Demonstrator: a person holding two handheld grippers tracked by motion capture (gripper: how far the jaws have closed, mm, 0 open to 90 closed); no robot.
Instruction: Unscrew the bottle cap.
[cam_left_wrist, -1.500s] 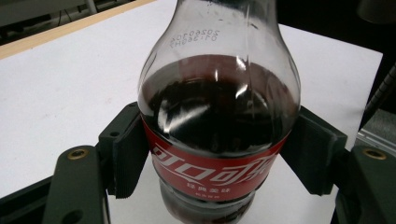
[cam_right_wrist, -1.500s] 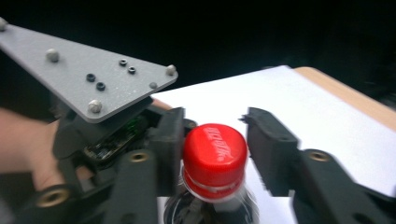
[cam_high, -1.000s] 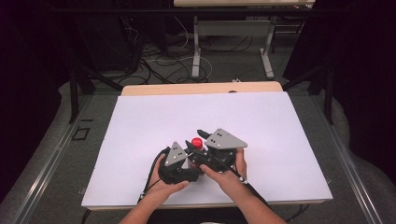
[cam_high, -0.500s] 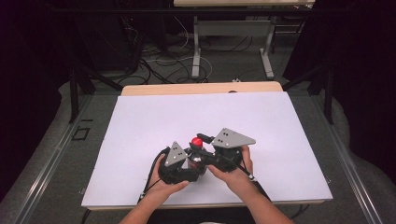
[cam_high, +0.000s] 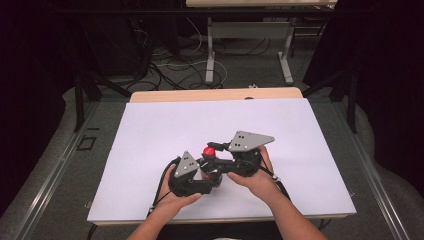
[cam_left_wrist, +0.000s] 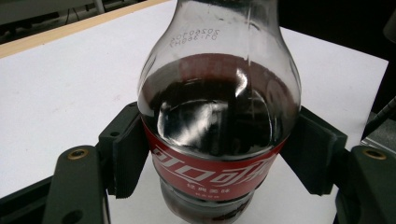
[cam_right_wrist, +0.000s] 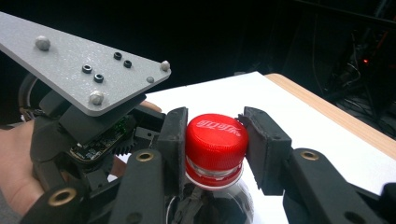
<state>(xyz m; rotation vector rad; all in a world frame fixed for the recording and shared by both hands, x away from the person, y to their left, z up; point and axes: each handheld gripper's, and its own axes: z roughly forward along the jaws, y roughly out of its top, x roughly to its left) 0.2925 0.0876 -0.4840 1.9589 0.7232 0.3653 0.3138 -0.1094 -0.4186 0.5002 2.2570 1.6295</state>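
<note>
- My right gripper (cam_right_wrist: 212, 140) has just been closing; its jaws now sit on either side of the red cap (cam_right_wrist: 216, 140) of the cola bottle (cam_left_wrist: 218, 121), pads pressed to the cap's ribbed skirt.
- A second ago, in the high view, the right gripper sat a touch further back; now it's shifted slightly and lined up over the neck.
- My left gripper (cam_left_wrist: 219, 158) hasn't budged: jaws clamped on the bottle's body at the red label (cam_left_wrist: 212, 175), one pad on each side.
- Bottle stands upright on the table near the front edge, between my two hands, red cap visible in the high view (cam_high: 209, 151). Dark liquid up to the shoulder.
- My read: body is anchored, cap is gripped, so the next step is twisting the cap off. Cap looks fully seated, with the ring under it in place.
- Risk as I judge it: the bottle could spin in the left jaws if that grip is too light.
- Surface: plain white sheet (cam_high: 150, 140) over a wooden table (cam_high: 210, 94), nothing else on it.
- Room: dark, black drapes at the sides, grey floor, loose cables (cam_high: 165, 60) and a metal table's legs (cam_high: 212, 50) behind, rails along both sides.
</note>
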